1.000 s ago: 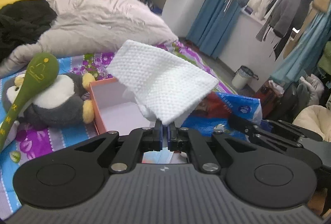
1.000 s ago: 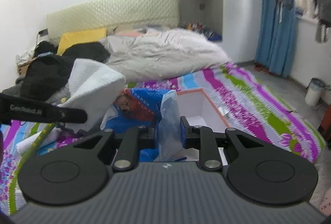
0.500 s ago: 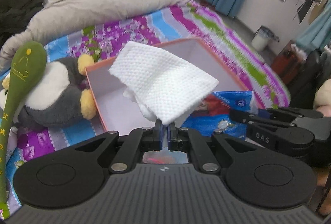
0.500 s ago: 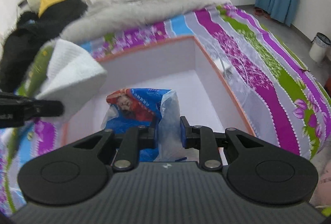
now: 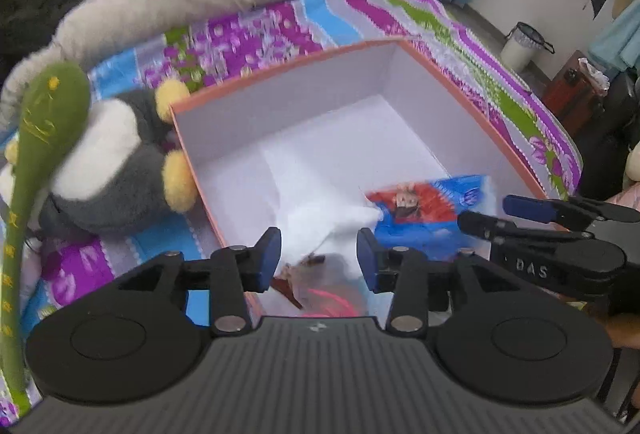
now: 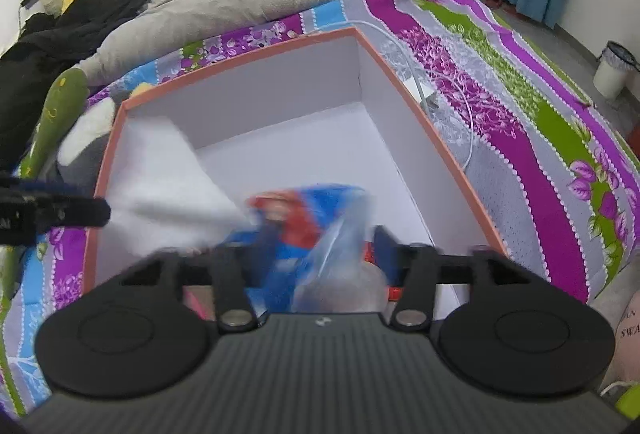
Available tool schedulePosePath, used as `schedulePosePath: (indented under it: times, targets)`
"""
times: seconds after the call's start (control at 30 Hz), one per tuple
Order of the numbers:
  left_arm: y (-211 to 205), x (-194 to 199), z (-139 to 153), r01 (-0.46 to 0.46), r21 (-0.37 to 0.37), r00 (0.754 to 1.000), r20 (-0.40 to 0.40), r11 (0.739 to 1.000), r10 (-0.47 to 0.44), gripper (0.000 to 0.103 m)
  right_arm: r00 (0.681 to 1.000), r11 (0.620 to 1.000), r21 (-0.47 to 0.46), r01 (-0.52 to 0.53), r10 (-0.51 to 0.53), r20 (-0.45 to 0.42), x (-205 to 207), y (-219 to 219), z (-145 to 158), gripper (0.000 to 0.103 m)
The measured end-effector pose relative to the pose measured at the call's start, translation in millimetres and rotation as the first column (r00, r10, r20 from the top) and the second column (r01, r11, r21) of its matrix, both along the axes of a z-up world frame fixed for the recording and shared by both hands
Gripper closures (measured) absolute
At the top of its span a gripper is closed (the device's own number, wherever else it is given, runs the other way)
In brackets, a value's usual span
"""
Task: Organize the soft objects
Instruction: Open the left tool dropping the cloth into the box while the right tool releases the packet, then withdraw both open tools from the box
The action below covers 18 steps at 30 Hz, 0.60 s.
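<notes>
Both grippers are held over the orange-rimmed box (image 5: 472,109) on the bed (image 5: 460,29), and a release is under way. On the left gripper (image 5: 319,252) the jaws are opening, the blue pads are seen apart, and the white towel (image 5: 320,193) is seen past them, loose and blurred, inside the box toward its 7 o'clock corner in the left wrist view. On the right gripper (image 6: 320,246) the jaws are opening as well; the blue tissue pack (image 6: 308,222) is still seen between them, blurred, and whether the pads press on it cannot be told. In the left wrist view that pack is found at about 5 o'clock on the box floor or just above it.

The step in hand is judged to be the dropping of both soft things into the box. Outside the box, at its 9 o'clock side, a plush penguin (image 5: 116,161) and a green soft stick (image 5: 36,137) are left on the bed. For the next move, both grippers would need to be lifted clear of the rim, and the penguin approached with wide jaws, since a bulky, yielding body is expected.
</notes>
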State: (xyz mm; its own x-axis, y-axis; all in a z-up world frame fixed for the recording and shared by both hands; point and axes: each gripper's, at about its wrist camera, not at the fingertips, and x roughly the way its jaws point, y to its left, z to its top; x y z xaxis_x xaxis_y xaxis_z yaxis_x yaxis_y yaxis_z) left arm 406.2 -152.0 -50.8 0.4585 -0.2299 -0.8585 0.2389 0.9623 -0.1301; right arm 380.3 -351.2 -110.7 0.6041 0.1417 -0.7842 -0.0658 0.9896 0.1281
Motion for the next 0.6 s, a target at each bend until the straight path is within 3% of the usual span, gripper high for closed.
schedulePosePath:
  times: [0.23,0.3,0.37,0.47,0.6]
  targets:
    - [13,-24,34,0.006,-0.059,0.998,0.064,0.998,-0.002,0.055,0.998,0.999,0.040,-0.007,0.005,0.064,-28,-6,25,0.040]
    - [16,-35,47,0.018,-0.080,0.996,0.094,0.997,-0.010,0.055,0.995,0.999,0.043,-0.013,0.008,0.101,-41,-7,37,0.023]
    - [18,-48,62,0.016,-0.098,0.992,0.128,0.995,-0.004,0.055,0.990,0.998,0.054,-0.022,0.014,0.140,-55,-9,50,0.018]
    - [21,-69,84,0.034,-0.137,0.985,0.171,0.990,-0.011,0.055,0.981,0.998,0.064,-0.028,0.015,0.191,-75,-10,69,0.018]
    - [25,-102,109,0.058,-0.124,0.968,0.250,0.991,-0.026,0.055,0.968,0.993,0.106,-0.052,0.024,0.250,-96,-11,88,0.018]
